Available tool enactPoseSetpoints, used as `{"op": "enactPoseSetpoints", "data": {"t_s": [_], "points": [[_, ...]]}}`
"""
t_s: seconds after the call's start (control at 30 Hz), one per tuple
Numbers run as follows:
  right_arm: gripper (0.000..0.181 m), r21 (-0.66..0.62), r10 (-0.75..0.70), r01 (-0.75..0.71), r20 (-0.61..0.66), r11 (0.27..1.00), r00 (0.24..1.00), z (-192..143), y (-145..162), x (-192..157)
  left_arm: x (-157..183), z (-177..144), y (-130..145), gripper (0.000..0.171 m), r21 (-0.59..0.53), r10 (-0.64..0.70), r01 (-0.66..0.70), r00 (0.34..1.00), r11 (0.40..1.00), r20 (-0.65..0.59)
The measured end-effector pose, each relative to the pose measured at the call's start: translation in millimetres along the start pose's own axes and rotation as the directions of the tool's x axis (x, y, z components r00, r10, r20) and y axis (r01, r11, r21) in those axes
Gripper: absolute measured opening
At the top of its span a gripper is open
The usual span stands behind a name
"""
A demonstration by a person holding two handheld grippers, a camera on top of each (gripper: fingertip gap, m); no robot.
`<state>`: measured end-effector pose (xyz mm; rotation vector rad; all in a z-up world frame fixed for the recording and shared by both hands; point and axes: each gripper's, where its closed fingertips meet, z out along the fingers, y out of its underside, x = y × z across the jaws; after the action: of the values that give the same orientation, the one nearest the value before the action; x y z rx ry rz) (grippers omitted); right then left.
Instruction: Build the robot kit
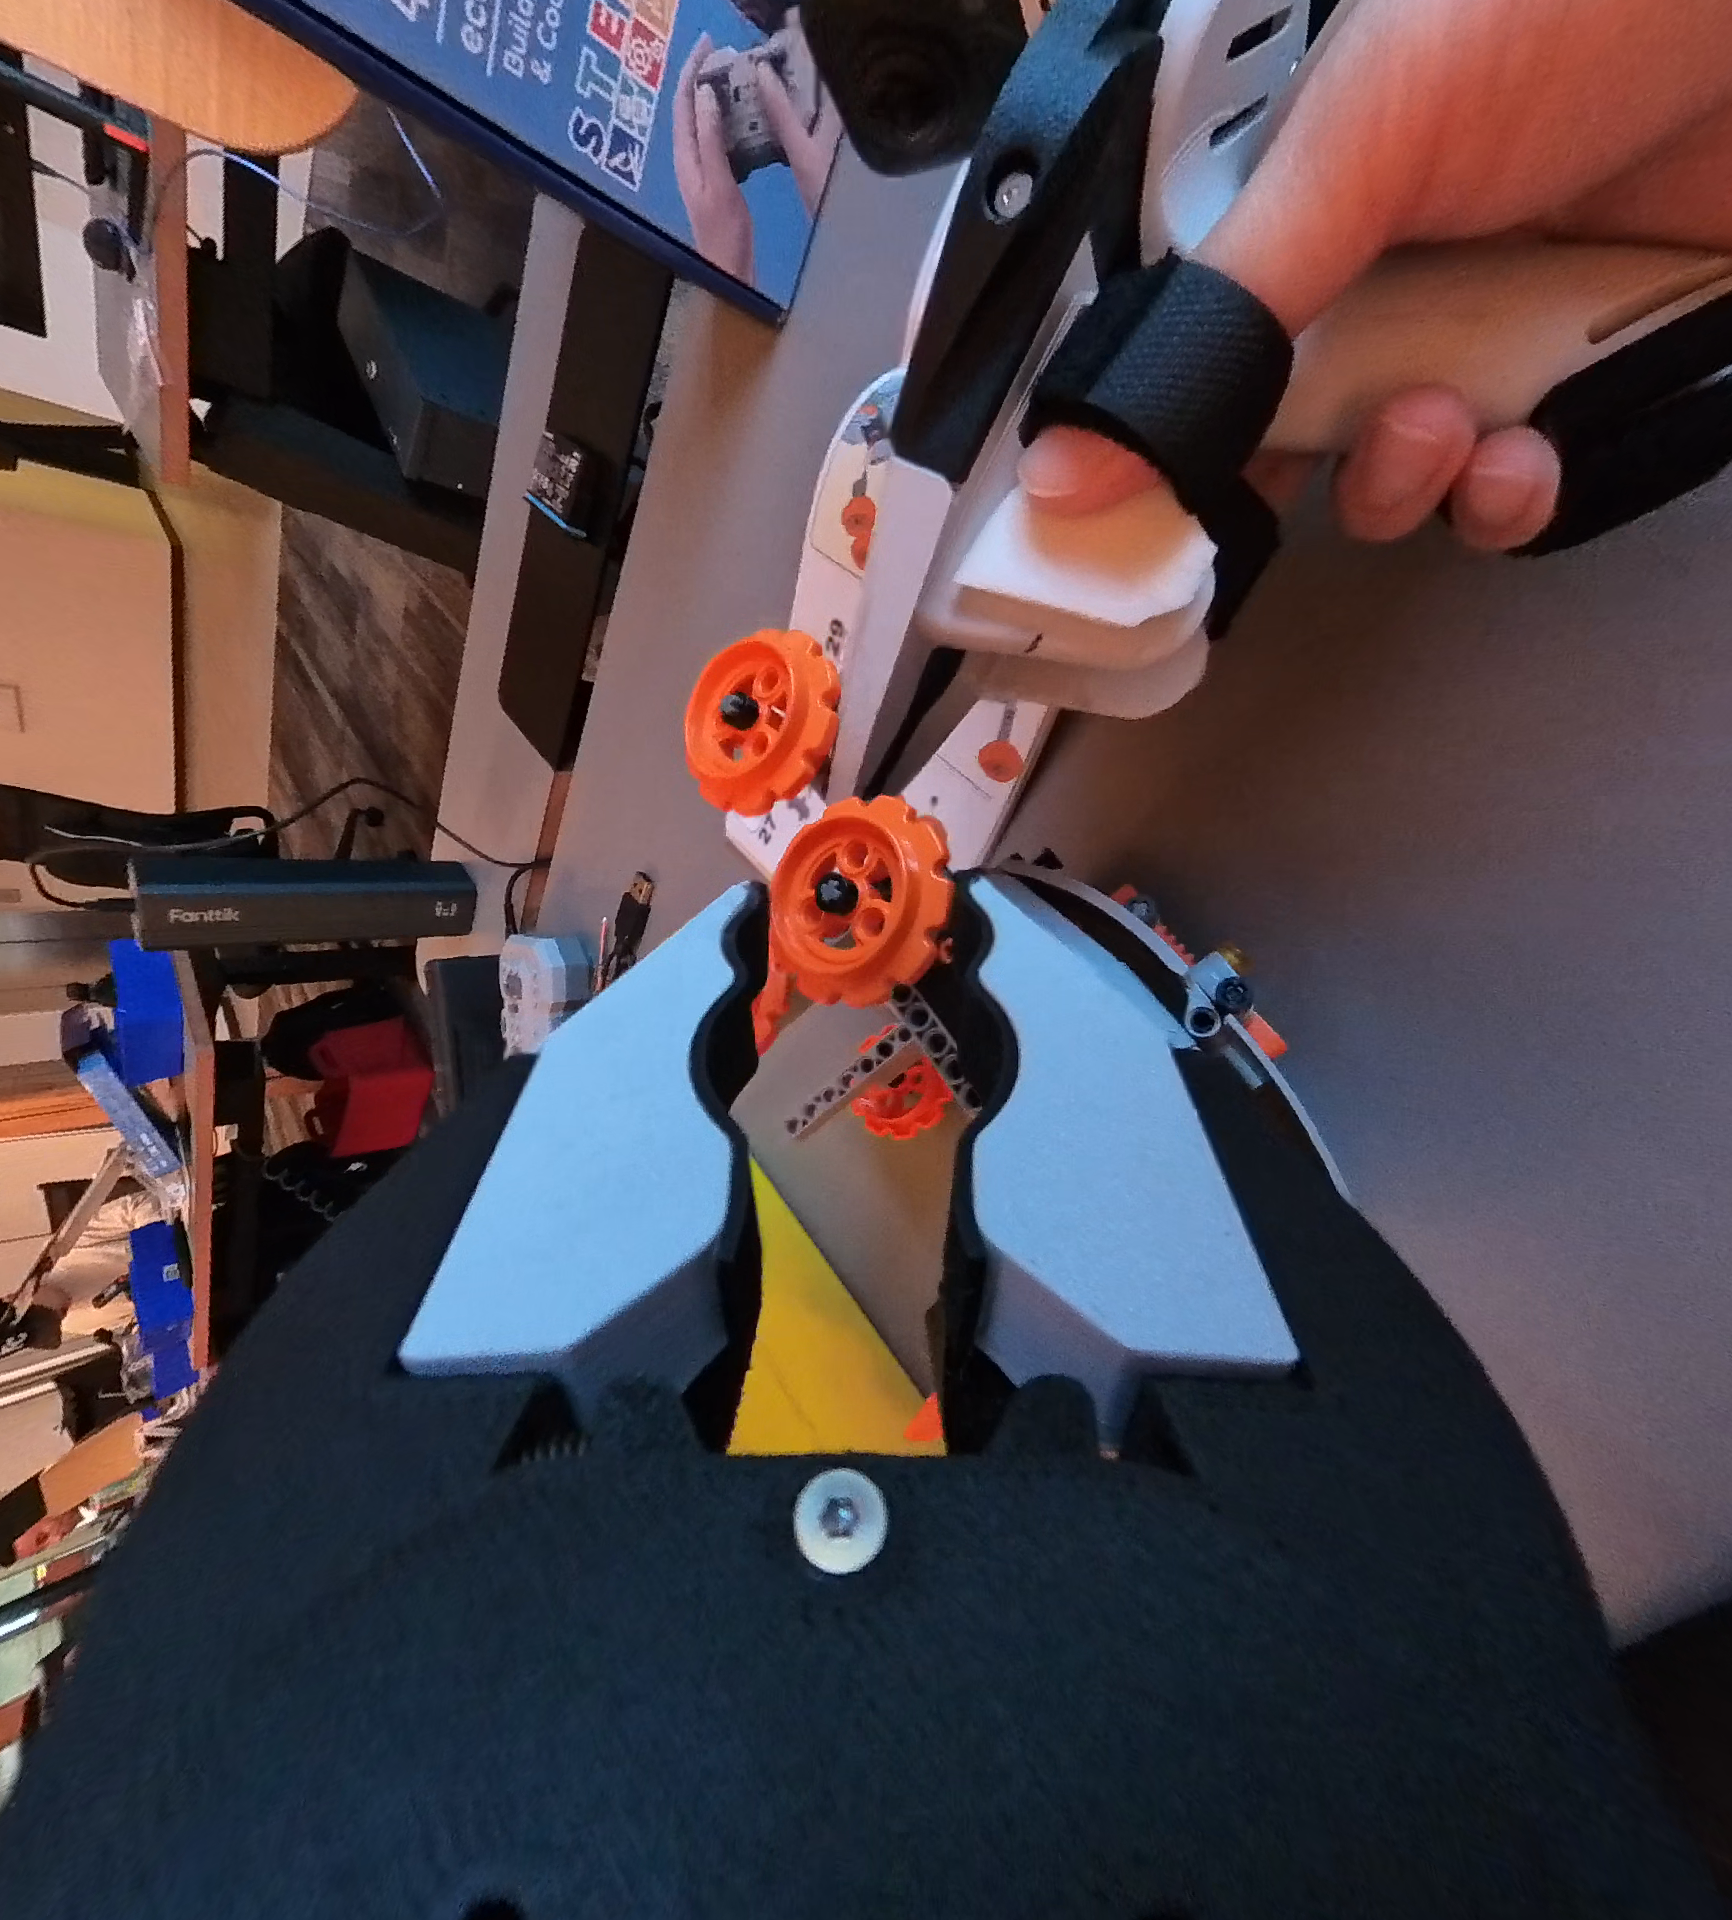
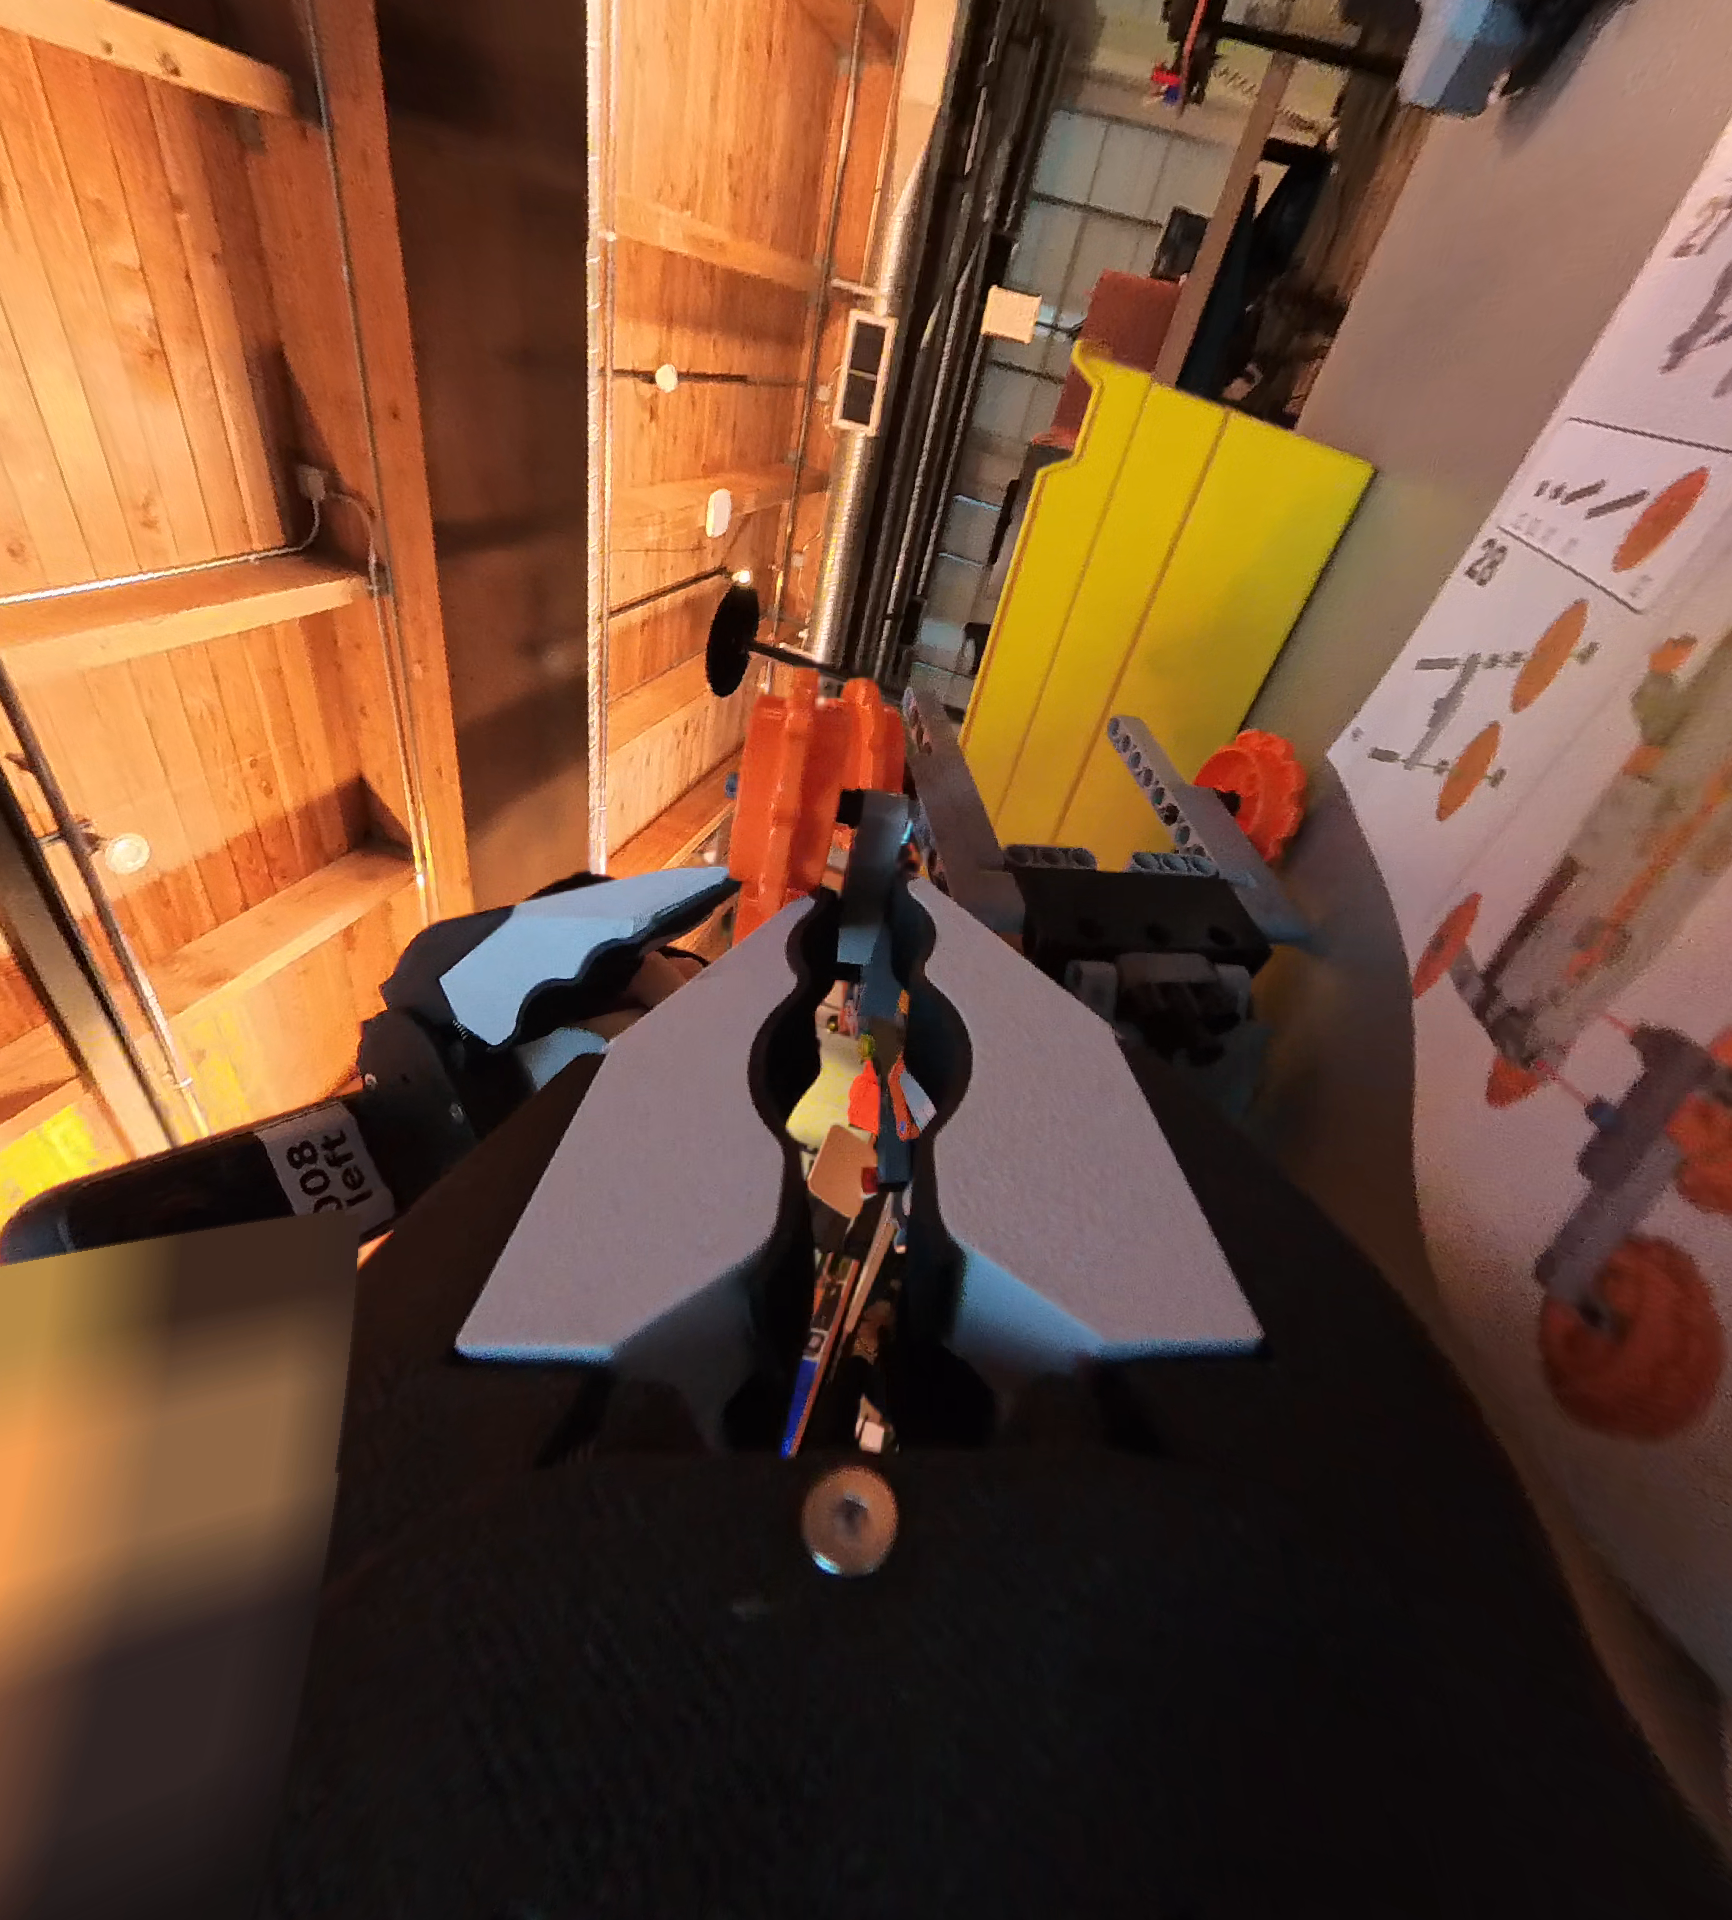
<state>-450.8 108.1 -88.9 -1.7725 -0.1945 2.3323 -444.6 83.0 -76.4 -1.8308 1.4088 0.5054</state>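
Far left in the left wrist view, an orange wheel [image 1: 763, 720] with a black pin in its hub hangs above the grey table [image 1: 1464, 1039], just beside the printed instruction sheet [image 1: 992, 753]. Right of it and nearer, the left gripper [image 1: 862, 914] has its fingers drawn in against a second orange wheel [image 1: 841, 862], nipping it by its toothed rim. Through the gap below that wheel lie grey holed beams [image 1: 883, 1055] already joined at an angle, with a small orange wheel [image 1: 893, 1103] fitted to them and a yellow panel [image 1: 820, 1351] nearer. From the upper right a hand [image 1: 1464, 208] brings the other tool down beside the two wheels. In the right wrist view, the orange wheels [image 2: 810, 800] appear edge-on at centre, a black gear [image 2: 734, 649] on a thin axle beyond them. The right gripper [image 2: 867, 904] is nearly pressed together on a thin dark part [image 2: 872, 862] next to those wheels; what that part joins to I cannot tell. To the right, the beam frame [image 2: 1153, 821] leans by the yellow panel, and the sheet fills the far right edge.
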Motion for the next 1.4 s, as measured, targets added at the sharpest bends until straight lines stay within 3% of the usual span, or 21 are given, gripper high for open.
{"op": "enactPoseSetpoints", "data": {"t_s": [0.23, 0.37, 0.67, 0.9, 1.03, 1.13, 1.4], "points": [[0.009, 0.005, 0.041, -0.042, 0.041, 0.999, 0.998, -1, 1, 9, 5, 4, 4, 0.022, -0.026, 0.081, -0.08, 0.996, 0.996, 0.048], [0.008, 0.043, 0.028, -0.031, 0.071, 0.999, 0.997, 0, -3, 6, 5, 7, 4, 0.023, -0.016, 0.061, -0.06, 0.995, 0.998, 0.083], [0.009, 0.074, 0.035, -0.041, 0.085, 0.996, 0.996, -4, -6, 5, 2, 10, -3, 0.032, 0.039, -0.146, 0.143, 0.986, 0.989, 0.086], [0.008, 0.095, 0.058, -0.067, 0.088, 0.993, 0.994, -10, -2, 1, -4, 5, -9, 0.049, 0.045, -0.072, 0.063, 0.971, 0.997, 0.229], [0.008, 0.082, 0.064, -0.076, 0.133, 0.994, 0.989, -9, 3, -7, 2, 10, -5, 0.053, 0.02, -0.117, 0.115, 0.978, 0.993, 0.172], [0.007, 0.079, 0.025, -0.035, 0.121, 0.996, 0.992, -8, 3, -8, 5, 8, -7, 0.041, 0.035, -0.171, 0.169, 0.98, 0.985, 0.098], [0.006, 0.073, 0.013, -0.021, 0.109, 0.997, 0.994, -7, 3, -4, 8, 10, -2, 0.042, 0.015, -0.26, 0.26, 0.966, 0.965, 0.004]]}}
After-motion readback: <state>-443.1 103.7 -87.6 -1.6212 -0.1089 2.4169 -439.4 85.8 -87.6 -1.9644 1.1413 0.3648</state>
